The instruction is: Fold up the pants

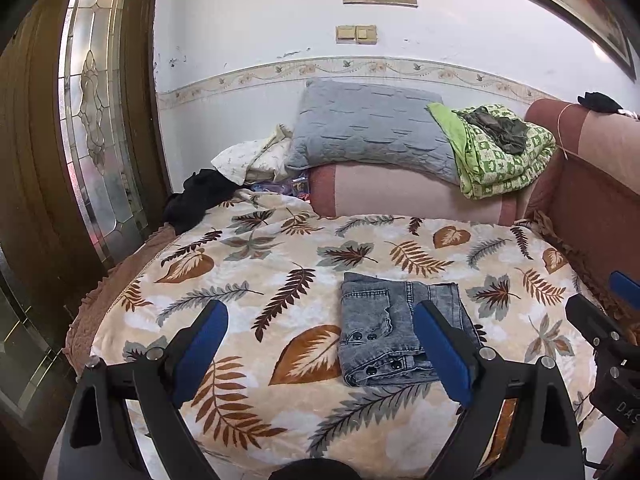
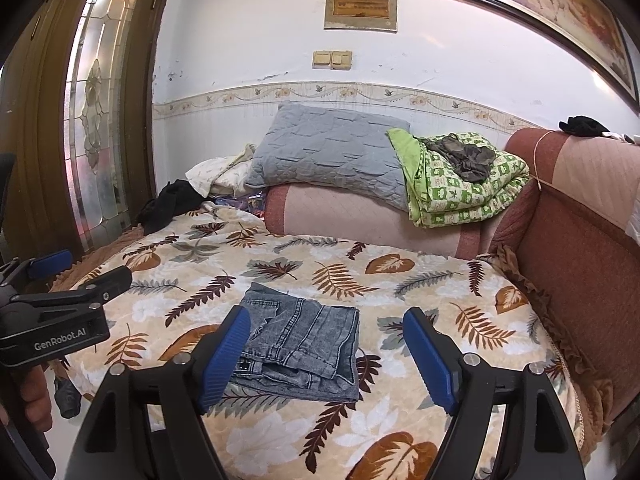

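A pair of grey-blue denim pants (image 1: 384, 332) (image 2: 308, 350) lies folded into a small flat rectangle on the leaf-patterned blanket (image 1: 248, 264) (image 2: 420, 280). My left gripper (image 1: 320, 320) hovers open above the blanket's near edge, just short of the pants, with nothing between its blue pads. My right gripper (image 2: 326, 330) also stands open above the near edge, the pants lying beyond and below its fingers, untouched. Each gripper shows at the side of the other's view: the right gripper (image 1: 600, 304) at the right edge, the left gripper (image 2: 84, 268) at the left edge with a hand (image 2: 38, 396) under it.
A grey pillow (image 1: 368, 128) and a folded green quilt (image 1: 504, 152) rest on a pink bolster (image 1: 400, 194) at the back. Black cloth (image 1: 196, 200) lies at the far left corner. A pink sofa back (image 2: 580, 248) bounds the right; a wooden glass-panel door (image 1: 92, 120) stands left.
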`<control>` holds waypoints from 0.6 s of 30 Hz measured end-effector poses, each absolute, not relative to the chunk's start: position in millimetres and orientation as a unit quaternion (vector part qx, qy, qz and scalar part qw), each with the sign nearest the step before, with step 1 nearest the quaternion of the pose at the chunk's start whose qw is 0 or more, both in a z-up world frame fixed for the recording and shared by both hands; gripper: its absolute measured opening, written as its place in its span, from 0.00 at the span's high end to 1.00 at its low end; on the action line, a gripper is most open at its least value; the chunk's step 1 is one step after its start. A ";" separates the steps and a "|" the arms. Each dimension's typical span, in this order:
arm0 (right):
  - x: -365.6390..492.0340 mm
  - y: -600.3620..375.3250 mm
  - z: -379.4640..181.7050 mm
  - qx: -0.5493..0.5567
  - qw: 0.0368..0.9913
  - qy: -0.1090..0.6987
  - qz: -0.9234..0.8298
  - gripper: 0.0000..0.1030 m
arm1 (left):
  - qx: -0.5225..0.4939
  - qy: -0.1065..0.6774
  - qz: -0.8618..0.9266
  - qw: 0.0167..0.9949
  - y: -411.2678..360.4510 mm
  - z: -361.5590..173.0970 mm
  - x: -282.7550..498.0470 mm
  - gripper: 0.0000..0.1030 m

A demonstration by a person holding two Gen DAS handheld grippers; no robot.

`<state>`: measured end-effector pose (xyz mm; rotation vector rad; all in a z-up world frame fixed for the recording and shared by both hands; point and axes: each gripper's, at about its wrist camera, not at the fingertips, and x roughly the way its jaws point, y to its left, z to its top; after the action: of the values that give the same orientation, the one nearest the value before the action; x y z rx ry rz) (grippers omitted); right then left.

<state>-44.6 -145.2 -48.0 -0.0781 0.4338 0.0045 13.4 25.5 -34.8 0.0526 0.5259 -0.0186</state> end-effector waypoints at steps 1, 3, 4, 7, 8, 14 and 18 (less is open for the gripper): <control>-43.9 -145.4 -48.7 -0.039 0.976 0.216 0.002 0.21 | 0.026 0.260 -0.009 0.965 24.6 -35.0 13.1 0.09; -44.8 -144.2 -49.6 -0.039 0.975 0.217 0.002 0.21 | 0.025 0.262 -0.010 0.965 23.2 -35.2 13.6 0.09; -44.4 -144.2 -50.3 -0.040 0.975 0.218 0.002 0.21 | 0.025 0.264 -0.011 0.964 22.4 -35.6 13.8 0.09; -44.5 -143.4 -51.7 -0.041 0.975 0.219 0.003 0.21 | 0.023 0.268 -0.014 0.963 21.3 -36.3 15.1 0.09; -44.3 -143.2 -52.0 -0.041 0.975 0.219 0.003 0.21 | 0.023 0.270 -0.015 0.963 21.2 -36.5 15.5 0.09; -43.4 -140.6 -54.9 -0.042 0.974 0.223 0.004 0.21 | 0.015 0.279 -0.020 0.960 20.4 -39.0 18.4 0.09; -40.4 -141.0 -58.0 -0.042 0.973 0.228 0.005 0.21 | 0.002 0.280 -0.028 0.960 21.9 -41.5 19.6 0.09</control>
<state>-40.4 -141.0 -58.0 -0.0840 0.4596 0.0094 19.6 21.9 -41.5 0.0037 0.5669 -0.0569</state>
